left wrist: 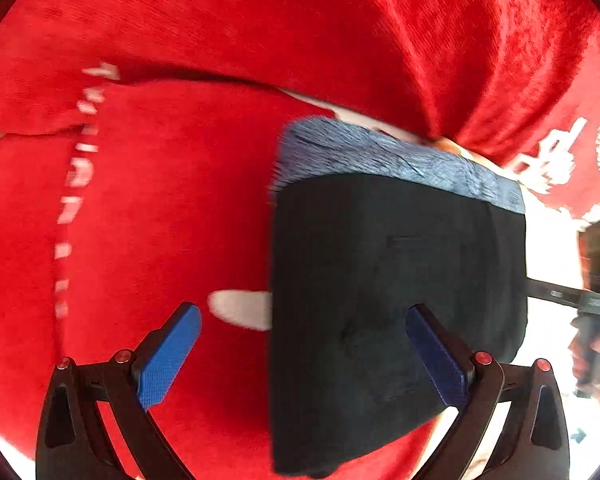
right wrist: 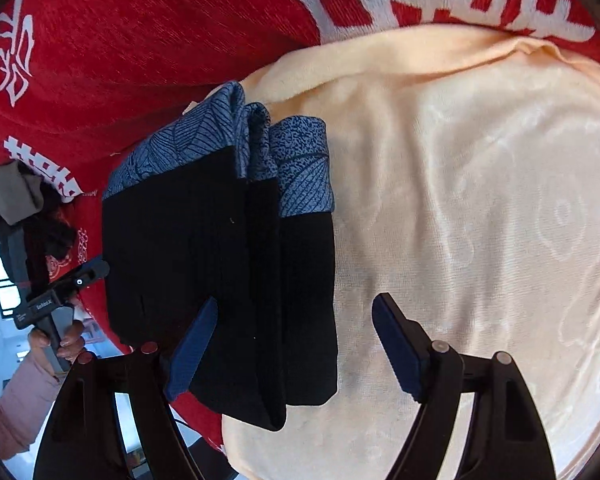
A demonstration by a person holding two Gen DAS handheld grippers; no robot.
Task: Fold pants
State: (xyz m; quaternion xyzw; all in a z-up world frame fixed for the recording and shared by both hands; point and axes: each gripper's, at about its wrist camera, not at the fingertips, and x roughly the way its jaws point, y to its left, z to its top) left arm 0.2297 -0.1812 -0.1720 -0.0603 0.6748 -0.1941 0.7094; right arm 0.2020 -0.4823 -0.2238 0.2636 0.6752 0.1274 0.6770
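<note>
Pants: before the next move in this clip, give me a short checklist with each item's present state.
1. Pants folded into a compact stack, blue patterned band at one end: ok.
2. Left gripper open, nothing between its fingers: ok.
3. Right gripper open, nothing clamped: ok.
4. Pants fully supported: they lie partly on the cream blanket and partly on the red blanket; whether an edge overhangs, cannot tell.
5. Layers aligned: in the right wrist view the folds sit stepped, edges not flush: not ok.
6. Sharpness: the left wrist view is motion-blurred, so fine creases there: cannot tell.
</note>
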